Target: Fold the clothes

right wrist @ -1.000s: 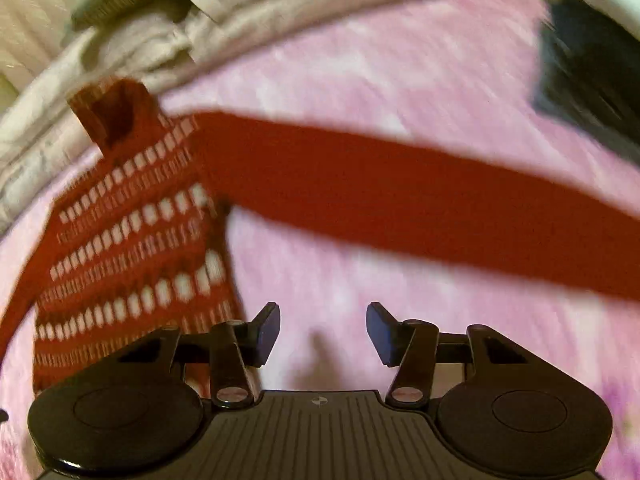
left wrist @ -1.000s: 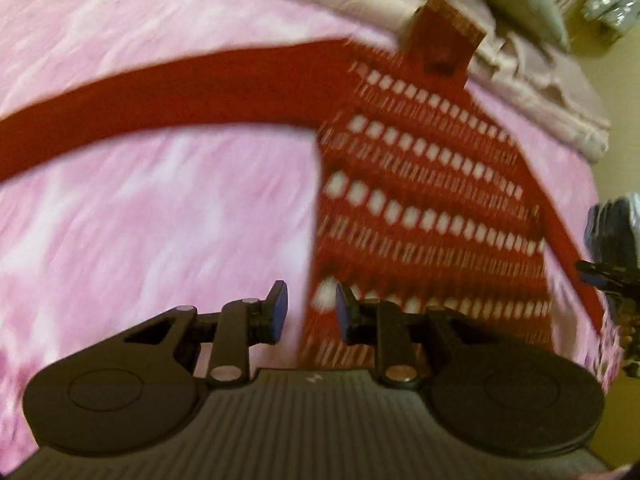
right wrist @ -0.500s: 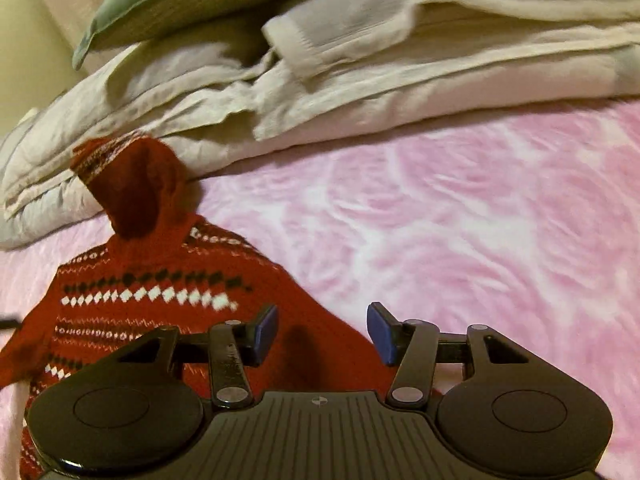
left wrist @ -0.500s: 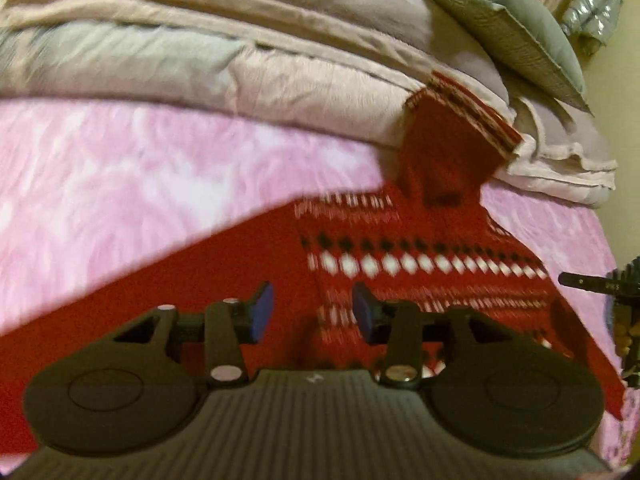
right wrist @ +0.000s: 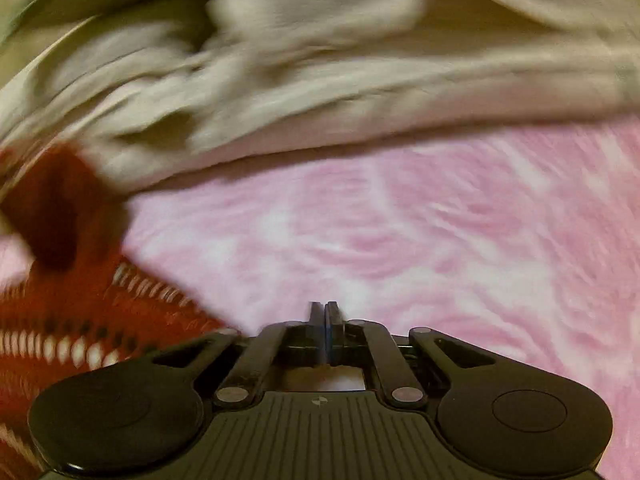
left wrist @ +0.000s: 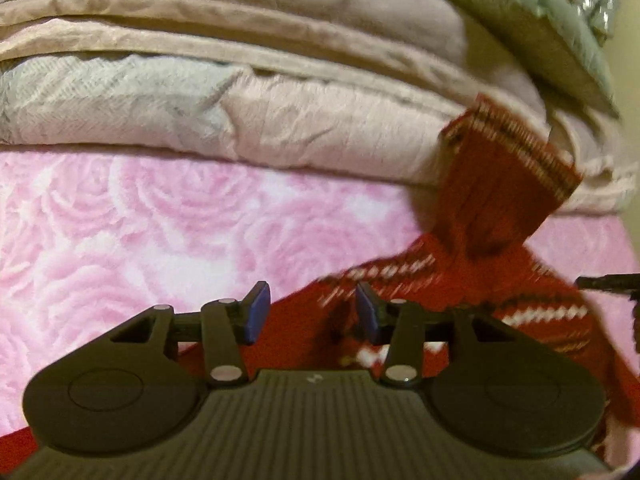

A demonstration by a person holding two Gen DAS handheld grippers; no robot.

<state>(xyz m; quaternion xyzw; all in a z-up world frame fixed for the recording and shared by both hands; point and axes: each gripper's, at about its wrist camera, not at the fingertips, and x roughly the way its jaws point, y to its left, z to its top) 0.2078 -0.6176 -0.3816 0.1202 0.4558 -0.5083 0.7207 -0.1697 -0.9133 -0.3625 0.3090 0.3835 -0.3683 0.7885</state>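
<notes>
A red sweater (left wrist: pixel 460 288) with white patterned bands lies flat on a pink rose-textured blanket (left wrist: pixel 160 232). Its tall collar (left wrist: pixel 500 184) leans against the bedding at the back. My left gripper (left wrist: pixel 310 312) is open, low over the sweater's left shoulder and sleeve. In the right wrist view the sweater (right wrist: pixel 80 320) sits at the left edge, blurred. My right gripper (right wrist: pixel 326 320) is shut, with the pink blanket (right wrist: pixel 440 240) ahead of it; no cloth shows between its fingertips.
Folded beige and grey quilts (left wrist: pixel 240 92) are stacked along the back, with a green pillow (left wrist: pixel 560 40) on top at the right. The quilts (right wrist: pixel 320 72) also fill the top of the right wrist view. The right gripper's tip (left wrist: pixel 608 282) shows at the left view's right edge.
Both grippers dropped low toward the sweater's shoulders. The right gripper went from open to shut. The left stayed open and moved closer to the left shoulder.
</notes>
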